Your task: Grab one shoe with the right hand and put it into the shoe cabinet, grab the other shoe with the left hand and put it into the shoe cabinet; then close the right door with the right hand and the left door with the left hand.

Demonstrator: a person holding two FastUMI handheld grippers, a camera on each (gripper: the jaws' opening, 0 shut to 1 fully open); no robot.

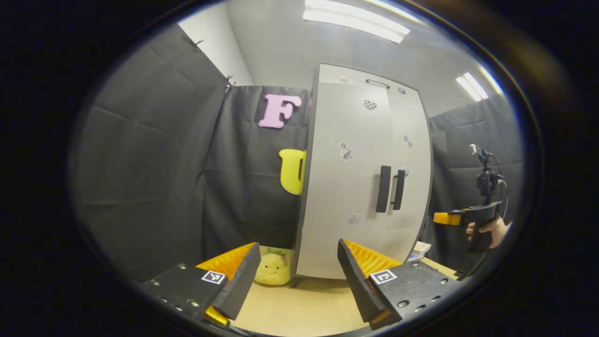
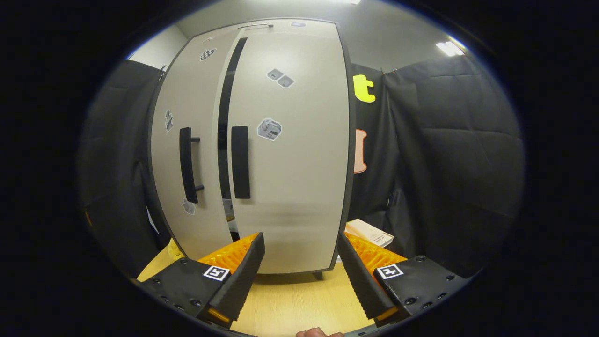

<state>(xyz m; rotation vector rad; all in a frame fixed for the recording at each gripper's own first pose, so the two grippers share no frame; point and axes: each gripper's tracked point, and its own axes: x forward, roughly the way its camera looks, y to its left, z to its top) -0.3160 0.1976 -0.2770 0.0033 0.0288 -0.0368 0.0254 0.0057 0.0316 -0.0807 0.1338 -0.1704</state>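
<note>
The pale grey shoe cabinet point(image 1: 346, 187) stands upright on the wooden table, its two black handles point(image 1: 390, 189) side by side. In the right gripper view the cabinet point(image 2: 290, 178) is close ahead. A dark gap point(image 2: 225, 117) runs between its doors, and the left door point(image 2: 187, 220) stands slightly ajar beside the right door point(image 2: 299, 164). My left gripper point(image 1: 299, 281) is open and holds nothing, a short way in front of the cabinet's left corner. My right gripper point(image 2: 302, 276) is open and holds nothing, facing the right door. A hand holds the right gripper point(image 1: 468, 217) to the right of the cabinet.
A yellow plush toy point(image 1: 273, 267) sits on the table point(image 1: 304, 309) at the cabinet's left foot. A flat pale box point(image 2: 369, 232) lies to the right of the cabinet. Black cloth walls close in on both sides and behind.
</note>
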